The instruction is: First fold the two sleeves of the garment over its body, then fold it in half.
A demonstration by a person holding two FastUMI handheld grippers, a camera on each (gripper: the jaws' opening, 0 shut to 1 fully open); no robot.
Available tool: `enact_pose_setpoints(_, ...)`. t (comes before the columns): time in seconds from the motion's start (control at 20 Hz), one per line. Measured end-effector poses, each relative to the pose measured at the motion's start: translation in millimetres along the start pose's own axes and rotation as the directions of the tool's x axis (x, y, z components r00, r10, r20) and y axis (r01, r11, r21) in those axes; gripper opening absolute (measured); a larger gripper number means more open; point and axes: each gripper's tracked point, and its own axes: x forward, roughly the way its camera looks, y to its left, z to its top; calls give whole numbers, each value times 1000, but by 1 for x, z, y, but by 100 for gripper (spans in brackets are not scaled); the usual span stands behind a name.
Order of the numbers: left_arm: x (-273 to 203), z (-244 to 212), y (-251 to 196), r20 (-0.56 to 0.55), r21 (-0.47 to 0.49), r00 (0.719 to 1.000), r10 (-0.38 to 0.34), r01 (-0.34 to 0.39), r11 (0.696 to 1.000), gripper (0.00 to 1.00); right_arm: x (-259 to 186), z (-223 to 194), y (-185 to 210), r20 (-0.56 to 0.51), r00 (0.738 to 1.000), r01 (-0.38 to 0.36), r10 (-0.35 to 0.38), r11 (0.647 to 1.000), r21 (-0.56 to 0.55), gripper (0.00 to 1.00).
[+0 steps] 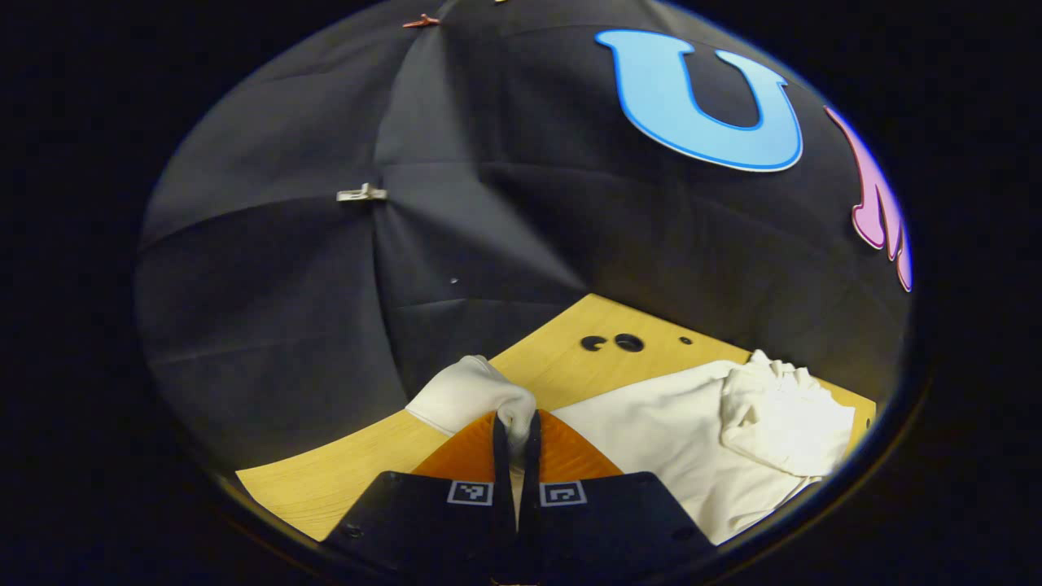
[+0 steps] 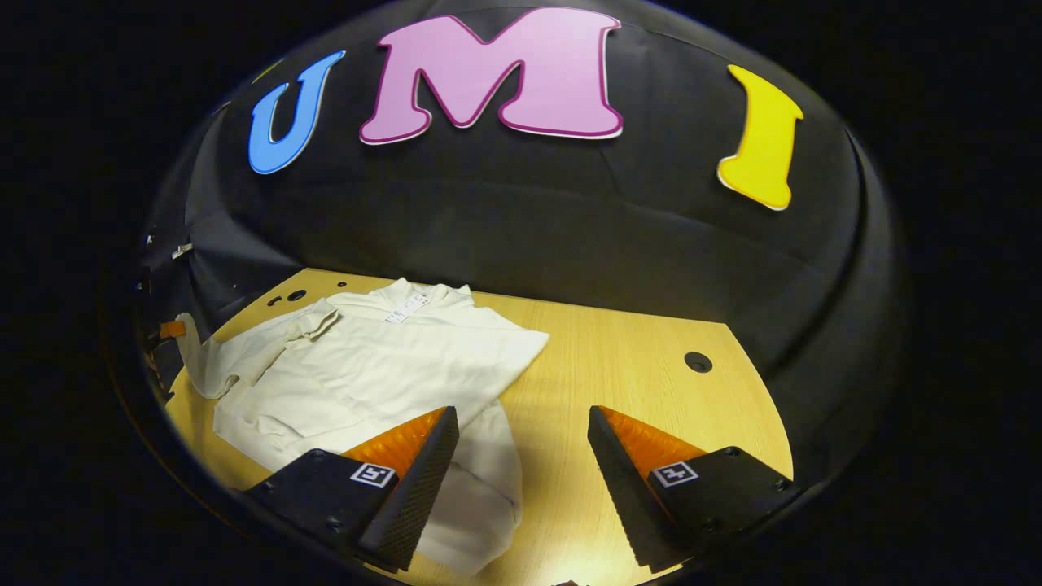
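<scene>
A white long-sleeved garment (image 2: 383, 366) lies flat on the wooden table (image 2: 651, 391), collar toward the booth wall. My left gripper (image 1: 515, 427) is shut on the end of one sleeve (image 1: 468, 389), holding it a little above the table's left side. The garment's body (image 1: 651, 423) spreads to its right, with a bunched fold (image 1: 785, 415) at the far end. In the right gripper view that raised sleeve (image 2: 194, 350) stands at the far left, at the left gripper (image 2: 169, 330). My right gripper (image 2: 521, 456) is open above the near edge. The other sleeve (image 2: 488, 488) lies beside its left finger.
The table has round holes (image 2: 698, 361) on the right and a pair of holes (image 1: 610, 342) near the back left corner. Bare wood stretches right of the garment. The black cloth wall (image 1: 488, 203) closes the table behind and on both sides.
</scene>
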Motion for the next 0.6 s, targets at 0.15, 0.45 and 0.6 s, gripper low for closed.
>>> enact_pose_setpoints(0.15, 8, 18, -47, 5, 4, 998, -70, 70, 998, 7, -4, -6, -18, 1, 999, 33, -33, 999, 6, 98)
enact_pose_setpoints(0.45, 16, 56, -142, 46, 63, 979, -200, 197, 978, 6, -11, -13, -38, 6, 998, 58, -58, 998, 22, 98)
enact_pose_setpoints(0.6, 18, 70, -199, 51, 105, 959, -280, 274, 956, 6, -12, -21, -56, -7, 997, 79, -79, 997, 12, 98)
